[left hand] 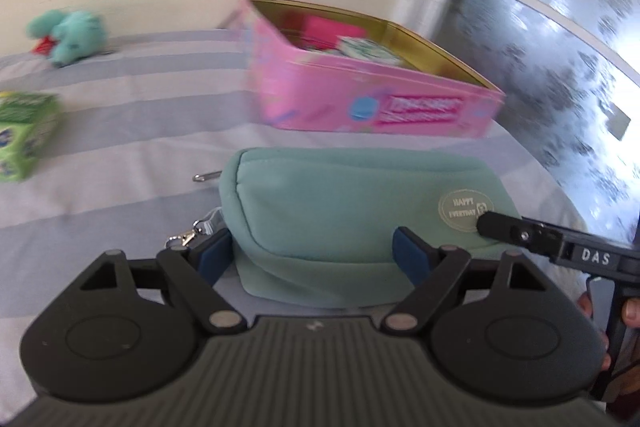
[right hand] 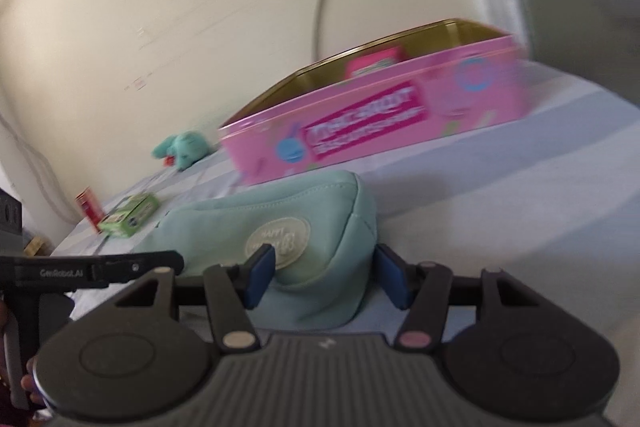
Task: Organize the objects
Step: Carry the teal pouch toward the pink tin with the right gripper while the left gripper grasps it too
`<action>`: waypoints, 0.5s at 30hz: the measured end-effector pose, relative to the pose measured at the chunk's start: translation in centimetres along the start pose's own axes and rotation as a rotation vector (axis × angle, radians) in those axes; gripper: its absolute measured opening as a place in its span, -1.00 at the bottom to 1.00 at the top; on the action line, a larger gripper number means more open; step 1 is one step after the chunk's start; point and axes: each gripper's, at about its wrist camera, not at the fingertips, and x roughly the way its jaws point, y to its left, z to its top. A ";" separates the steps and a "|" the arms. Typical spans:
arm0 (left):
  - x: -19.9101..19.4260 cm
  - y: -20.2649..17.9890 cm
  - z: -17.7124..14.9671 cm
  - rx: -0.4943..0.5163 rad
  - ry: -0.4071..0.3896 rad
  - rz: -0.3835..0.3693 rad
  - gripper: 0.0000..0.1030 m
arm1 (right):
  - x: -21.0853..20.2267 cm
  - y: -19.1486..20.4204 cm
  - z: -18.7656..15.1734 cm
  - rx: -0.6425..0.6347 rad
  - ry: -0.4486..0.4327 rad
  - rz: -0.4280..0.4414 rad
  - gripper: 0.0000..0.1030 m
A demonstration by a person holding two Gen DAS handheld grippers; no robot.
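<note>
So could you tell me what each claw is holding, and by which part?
Both grip the teal pouch: the left claw spans its zipper-pull end, and the right claw pinches the opposite end beside the round badge.

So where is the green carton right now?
The green carton sits at the far left of the left wrist view on the striped cloth, below the teal plush toy and left of the pink tin.

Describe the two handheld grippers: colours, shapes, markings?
Both match: ribbed dark-grey body, two round black discs, black linkage arms with silver and pinkish pivot pins, blue finger pads. The left gripper reads "GenRobot.AI" along its side in the right view; the right gripper reads "DAS" in the left view. No cables or sleeves visible.
</note>
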 end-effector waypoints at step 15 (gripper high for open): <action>2.4 -4.6 0.0 0.100 0.018 0.004 0.69 | -2.0 -3.3 -1.3 0.012 -0.084 -0.068 0.17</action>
